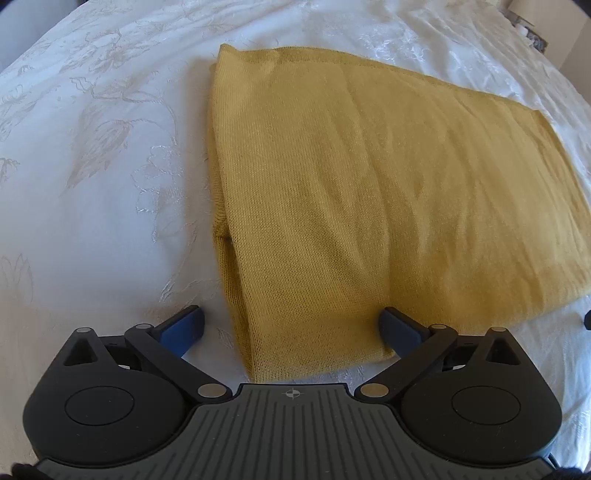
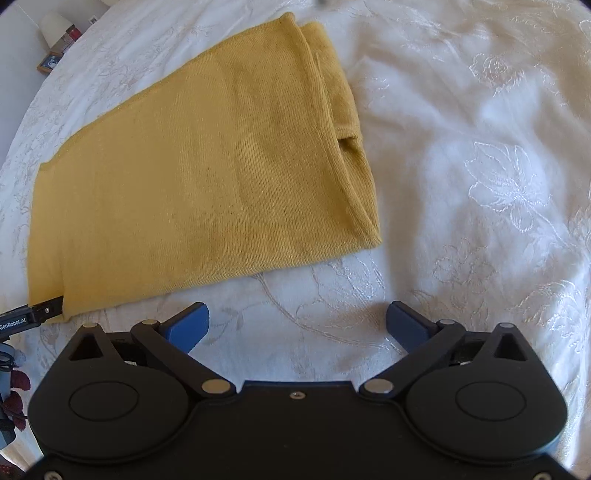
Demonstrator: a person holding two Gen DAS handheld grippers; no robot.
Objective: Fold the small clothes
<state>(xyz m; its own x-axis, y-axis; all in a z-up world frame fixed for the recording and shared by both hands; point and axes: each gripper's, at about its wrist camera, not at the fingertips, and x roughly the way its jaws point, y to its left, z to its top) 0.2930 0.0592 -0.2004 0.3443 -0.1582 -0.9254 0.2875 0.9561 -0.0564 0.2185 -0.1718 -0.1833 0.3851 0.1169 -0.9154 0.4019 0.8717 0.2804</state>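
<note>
A mustard-yellow knitted garment (image 1: 369,184) lies folded flat on the white bedspread (image 1: 92,166). My left gripper (image 1: 291,325) stands wide open over its near corner, the blue pads on either side of the cloth and not pressing it. In the right wrist view the same garment (image 2: 192,177) lies up and to the left, its folded layers showing at the right edge. My right gripper (image 2: 297,321) is wide open over bare bedspread (image 2: 480,184), nothing between its fingers. The left gripper's finger (image 2: 48,308) shows at the garment's lower left corner.
The embroidered white bedspread spreads all around the garment. Small items, among them a white cup-like object (image 2: 55,27), stand beyond the bed at the top left of the right wrist view. A dark red patterned sleeve (image 2: 14,391) shows at the left edge.
</note>
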